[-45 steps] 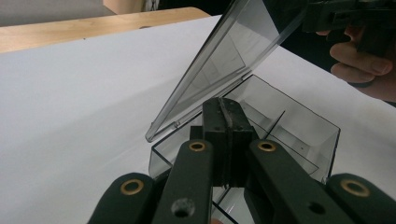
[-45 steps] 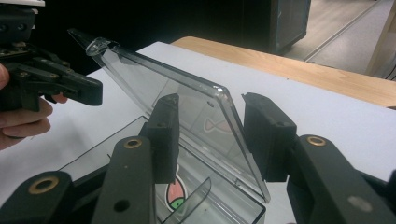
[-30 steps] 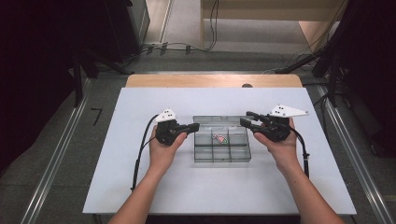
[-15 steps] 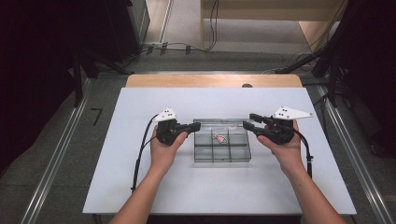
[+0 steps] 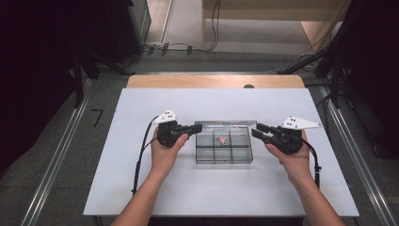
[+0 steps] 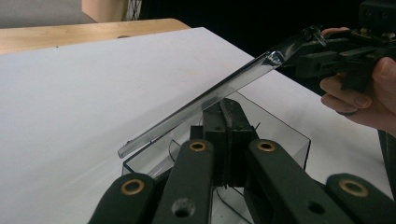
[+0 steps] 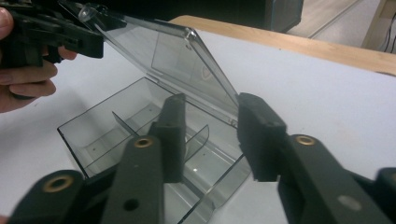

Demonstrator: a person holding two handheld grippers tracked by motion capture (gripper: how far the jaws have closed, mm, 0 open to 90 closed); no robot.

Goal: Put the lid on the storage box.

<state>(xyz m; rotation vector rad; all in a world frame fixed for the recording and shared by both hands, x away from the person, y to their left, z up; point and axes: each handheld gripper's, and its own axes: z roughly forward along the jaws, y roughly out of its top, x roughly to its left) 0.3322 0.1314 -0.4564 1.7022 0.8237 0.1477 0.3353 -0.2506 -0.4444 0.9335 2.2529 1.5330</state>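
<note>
A clear compartment box lies in the middle of the white tabletop, its lid raised at a slant. A small red and green piece rests in a back compartment. My left gripper is shut at the box's left end. In the left gripper view its tips sit just under the lid's edge, and nothing is seen between them. My right gripper hovers just off the box's right end. Its jaws have just been closing but stand apart, gripping nothing, with the lid's hinge corner beyond the gap.
The white tabletop spreads wide around the box. A wooden strip runs along its far edge. Cables trail from both grippers toward the person. Metal rails flank the table, and dark equipment stands at the back left.
My right gripper has slid to the right and slightly nearer the person, off the box's right end, with its jaws narrower. The left hand and box stay put.
</note>
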